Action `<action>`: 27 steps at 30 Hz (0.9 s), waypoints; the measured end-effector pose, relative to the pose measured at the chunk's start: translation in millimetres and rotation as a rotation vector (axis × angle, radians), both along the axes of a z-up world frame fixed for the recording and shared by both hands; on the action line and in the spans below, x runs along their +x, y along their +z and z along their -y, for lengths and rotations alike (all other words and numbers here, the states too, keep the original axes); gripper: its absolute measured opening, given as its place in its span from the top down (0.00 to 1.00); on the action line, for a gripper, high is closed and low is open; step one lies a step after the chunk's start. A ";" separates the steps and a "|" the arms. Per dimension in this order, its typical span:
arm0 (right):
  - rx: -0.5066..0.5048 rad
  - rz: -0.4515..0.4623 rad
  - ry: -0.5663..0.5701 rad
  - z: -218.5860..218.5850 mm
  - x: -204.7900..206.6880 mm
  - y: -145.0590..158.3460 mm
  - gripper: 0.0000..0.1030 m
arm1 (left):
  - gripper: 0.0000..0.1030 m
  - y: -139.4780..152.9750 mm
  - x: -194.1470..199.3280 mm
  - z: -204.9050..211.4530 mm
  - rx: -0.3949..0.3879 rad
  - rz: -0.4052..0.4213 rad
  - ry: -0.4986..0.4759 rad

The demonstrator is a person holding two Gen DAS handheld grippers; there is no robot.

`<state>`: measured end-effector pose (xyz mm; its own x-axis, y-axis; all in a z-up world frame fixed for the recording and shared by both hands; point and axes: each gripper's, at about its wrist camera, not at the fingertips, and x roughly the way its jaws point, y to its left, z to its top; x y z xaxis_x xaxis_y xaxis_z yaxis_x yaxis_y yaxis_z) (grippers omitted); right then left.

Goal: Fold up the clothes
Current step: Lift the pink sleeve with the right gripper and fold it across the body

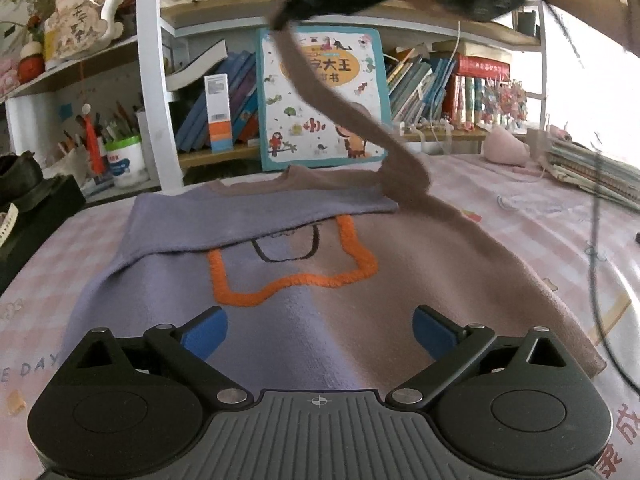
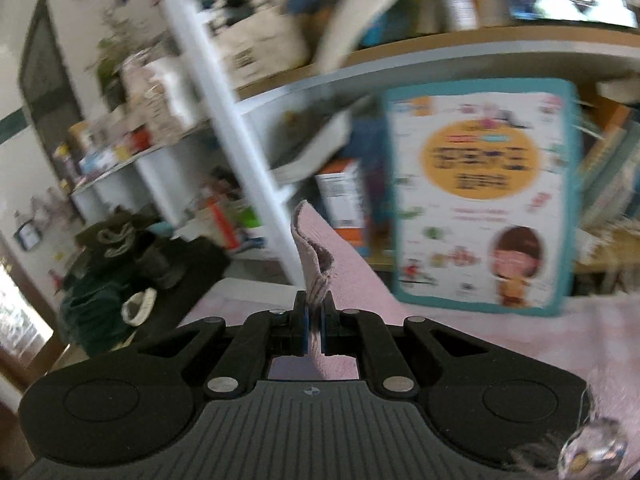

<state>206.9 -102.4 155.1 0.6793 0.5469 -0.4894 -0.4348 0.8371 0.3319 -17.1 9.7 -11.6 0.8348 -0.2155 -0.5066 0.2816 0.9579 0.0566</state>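
Note:
A lavender and taupe sweater with an orange fuzzy outline lies flat on the pink checked table cover. Its left sleeve is folded across the chest. My left gripper hovers low over the hem, wide open, its blue pads apart with nothing between them. The taupe right sleeve rises from the table as a long strip up to my right gripper, dark and blurred at the top of the left wrist view. In the right wrist view my right gripper is shut on the ribbed sleeve cuff.
A bookshelf stands behind the table with a large picture book leaning against it. A pen cup and dark clothes sit at the left. Stacked books and a pink cloth lie at the right. A black cable hangs there.

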 end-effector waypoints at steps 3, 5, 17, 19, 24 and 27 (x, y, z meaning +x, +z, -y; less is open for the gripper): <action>-0.027 0.002 0.058 -34.1 4.3 -2.6 0.94 | 0.02 -0.2 0.8 -0.3 -0.007 -0.006 -0.008; -0.035 -0.013 0.088 -52.0 7.8 -8.0 0.94 | 0.02 -0.5 1.0 0.3 -0.009 -0.011 -0.015; -0.123 -0.191 0.161 -105.3 29.9 -85.2 0.93 | 0.02 -1.5 1.8 -0.2 -0.020 -0.017 -0.021; -0.090 -0.236 0.176 -105.8 30.9 -91.6 0.85 | 0.02 -1.8 3.0 -0.6 -0.019 -0.021 -0.020; -0.077 -0.222 0.207 -102.0 19.9 -86.8 0.67 | 0.02 -2.0 2.6 1.6 -0.003 -0.018 -0.016; -0.060 -0.224 0.211 -90.1 10.9 -83.4 0.62 | 0.02 -2.2 1.8 3.7 0.012 -0.014 -0.016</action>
